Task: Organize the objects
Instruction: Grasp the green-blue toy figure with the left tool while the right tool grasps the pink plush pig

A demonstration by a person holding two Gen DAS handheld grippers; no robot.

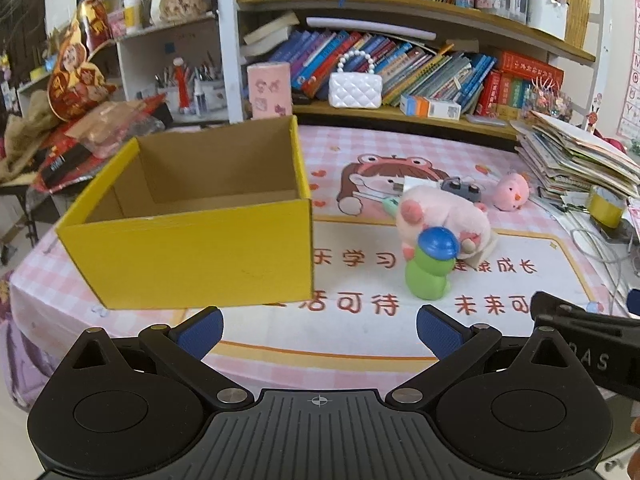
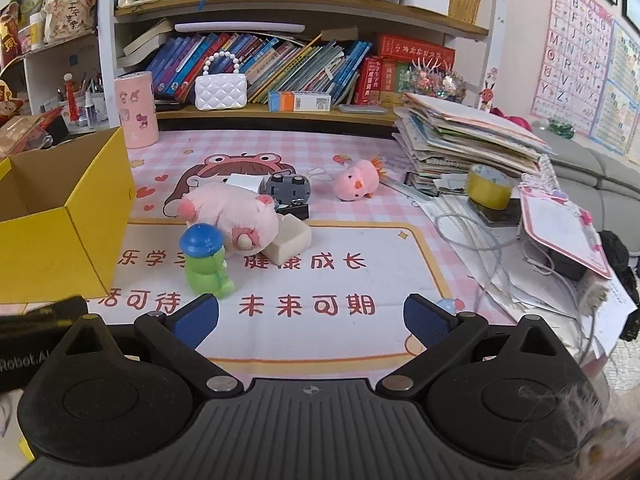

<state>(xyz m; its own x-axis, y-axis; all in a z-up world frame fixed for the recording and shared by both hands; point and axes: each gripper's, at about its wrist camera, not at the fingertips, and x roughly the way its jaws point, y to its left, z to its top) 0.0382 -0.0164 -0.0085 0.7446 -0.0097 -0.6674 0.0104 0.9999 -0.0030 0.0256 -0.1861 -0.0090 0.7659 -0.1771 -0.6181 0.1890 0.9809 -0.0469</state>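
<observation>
Both my grippers, left gripper (image 1: 319,326) and right gripper (image 2: 311,316), spread, empty, hovering at surface's near edge; yellow box (image 1: 192,248) sits left of green frog toy (image 2: 206,264).

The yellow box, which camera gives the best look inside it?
The left wrist view. There the yellow box sits whole in front of the open left gripper, with its brown inner walls showing and nothing visible inside. The right wrist view catches only its right end at the left edge, with little of the interior.
</observation>
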